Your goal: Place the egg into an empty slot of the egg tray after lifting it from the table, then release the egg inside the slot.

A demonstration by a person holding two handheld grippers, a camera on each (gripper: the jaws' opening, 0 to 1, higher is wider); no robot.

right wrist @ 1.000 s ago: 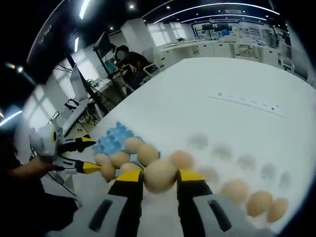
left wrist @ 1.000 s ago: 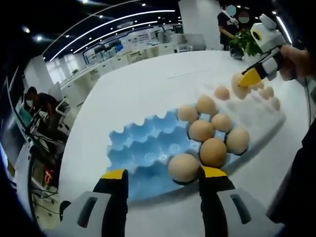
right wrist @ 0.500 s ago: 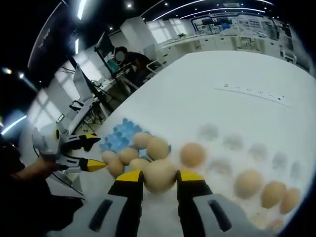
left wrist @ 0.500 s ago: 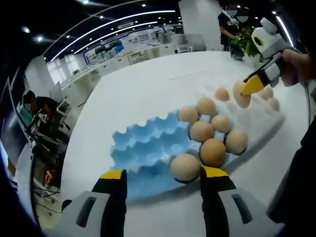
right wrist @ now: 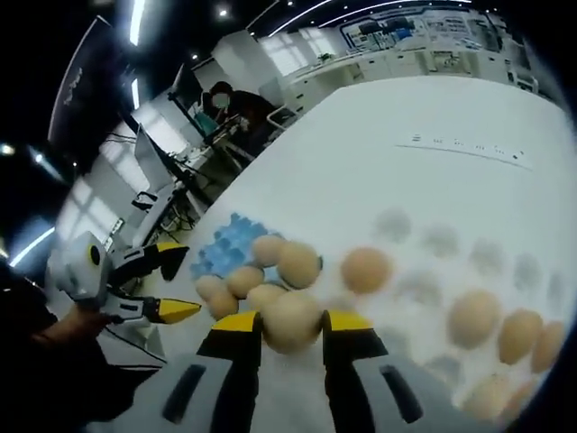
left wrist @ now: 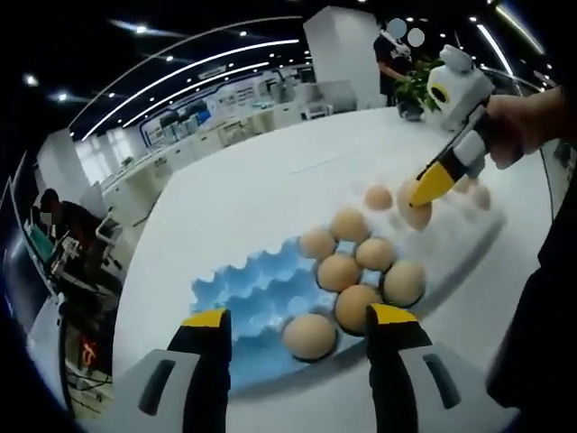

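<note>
Right gripper view, right gripper [right wrist: 292, 327] clamping egg [right wrist: 291, 321], blue tray [right wrist: 227, 253] beyond

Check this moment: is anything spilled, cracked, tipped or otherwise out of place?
Nothing stands out. The right gripper holds an intact egg above the table; six eggs sit upright in the blue egg tray; the left gripper is open.
</note>
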